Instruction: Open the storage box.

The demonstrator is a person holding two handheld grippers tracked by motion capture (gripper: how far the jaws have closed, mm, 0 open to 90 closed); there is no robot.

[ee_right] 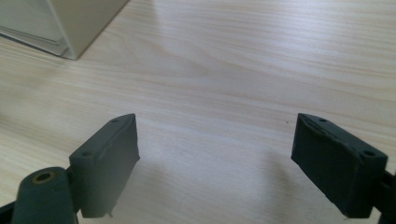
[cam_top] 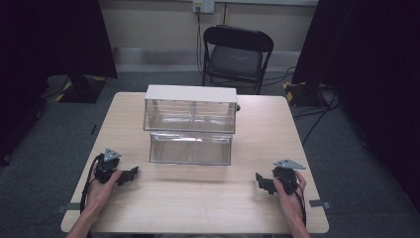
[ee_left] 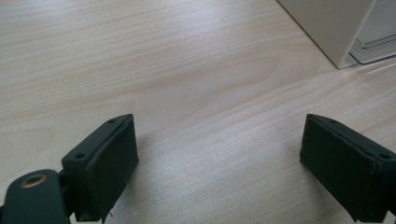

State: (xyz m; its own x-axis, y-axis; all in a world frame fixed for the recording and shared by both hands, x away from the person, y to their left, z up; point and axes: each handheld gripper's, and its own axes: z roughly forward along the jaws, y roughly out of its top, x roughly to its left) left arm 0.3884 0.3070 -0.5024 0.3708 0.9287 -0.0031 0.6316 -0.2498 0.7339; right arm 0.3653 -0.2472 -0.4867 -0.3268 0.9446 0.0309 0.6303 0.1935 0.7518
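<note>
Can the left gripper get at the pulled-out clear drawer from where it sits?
Probably yes. The left gripper rests open on the table with bare wood between it and the clear drawer, which juts out from the white-topped cabinet. The right gripper sits far aside.

Black left gripper (cam_top: 130,174) and right gripper (cam_top: 259,180), grey three-cornered plates, trailing cables.

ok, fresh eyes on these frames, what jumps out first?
A clear plastic drawer unit with a white top sits mid-table, its lower drawer pulled out toward the person. Nearer the person, the left tool and right tool rest either side on the wooden table, jaws open. A black folding chair stands beyond.
</note>
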